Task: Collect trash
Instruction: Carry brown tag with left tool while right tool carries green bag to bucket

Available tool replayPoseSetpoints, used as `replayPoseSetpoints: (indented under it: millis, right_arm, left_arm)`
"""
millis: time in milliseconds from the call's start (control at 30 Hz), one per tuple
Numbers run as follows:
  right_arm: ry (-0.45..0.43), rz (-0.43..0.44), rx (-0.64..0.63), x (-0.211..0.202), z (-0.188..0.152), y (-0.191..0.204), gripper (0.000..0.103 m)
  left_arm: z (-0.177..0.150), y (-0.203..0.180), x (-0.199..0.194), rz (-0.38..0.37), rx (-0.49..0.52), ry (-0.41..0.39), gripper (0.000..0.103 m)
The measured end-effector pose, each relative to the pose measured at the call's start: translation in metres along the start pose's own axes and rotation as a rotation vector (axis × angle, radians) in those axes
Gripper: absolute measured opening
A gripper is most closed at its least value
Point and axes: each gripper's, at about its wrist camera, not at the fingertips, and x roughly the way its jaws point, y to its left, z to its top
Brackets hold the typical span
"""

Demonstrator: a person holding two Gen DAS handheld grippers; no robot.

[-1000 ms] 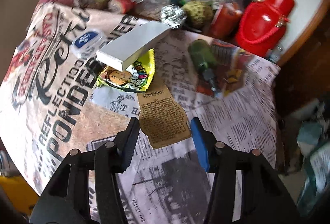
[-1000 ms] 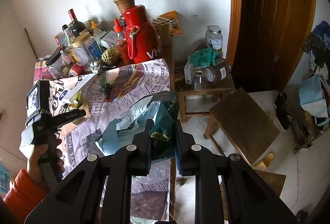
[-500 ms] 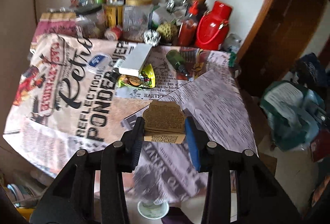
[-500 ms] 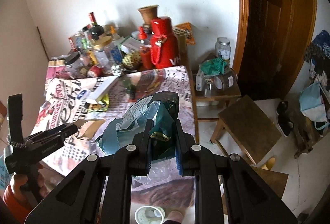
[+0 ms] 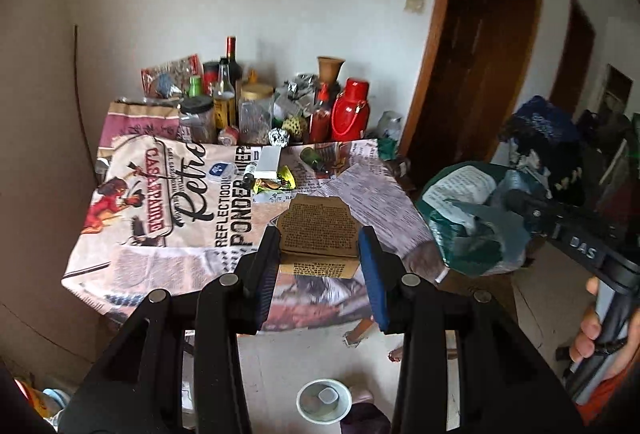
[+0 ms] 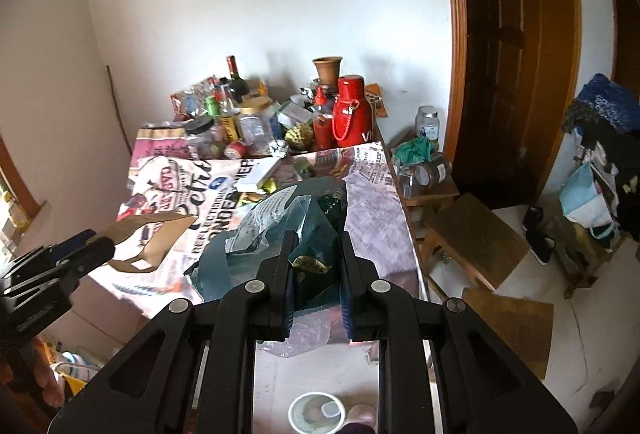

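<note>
My left gripper pinches a cardboard scrap; at its three o'clock, my right gripper is clamped on the bag.

I see a table draped in printed newspaper-style cloth, far edge crowded with bottles, jars, a red thermos, mid-table a white box over a yellow wrapper, a green bottle to their right.

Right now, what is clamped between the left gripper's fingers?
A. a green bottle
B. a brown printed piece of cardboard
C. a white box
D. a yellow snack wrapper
B: the brown printed cardboard piece sits clamped in the left gripper, held above the table.
</note>
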Motion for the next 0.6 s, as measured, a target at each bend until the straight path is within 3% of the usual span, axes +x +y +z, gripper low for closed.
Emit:
replayPoseSetpoints:
  millis: [300,600]
  right_arm:
    - [-0.016,-0.036,0.022,-0.064,-0.057,0.032,0.017]
    - [0.105,-0.032,0.028,-0.067,-0.110,0.037,0.017]
  left_arm:
    - [-0.051,0.006,-0.074,-0.041,0.019,0.006,0.039]
    - [-0.108,0.004,-0.068,-0.025,0.000,0.128,0.039]
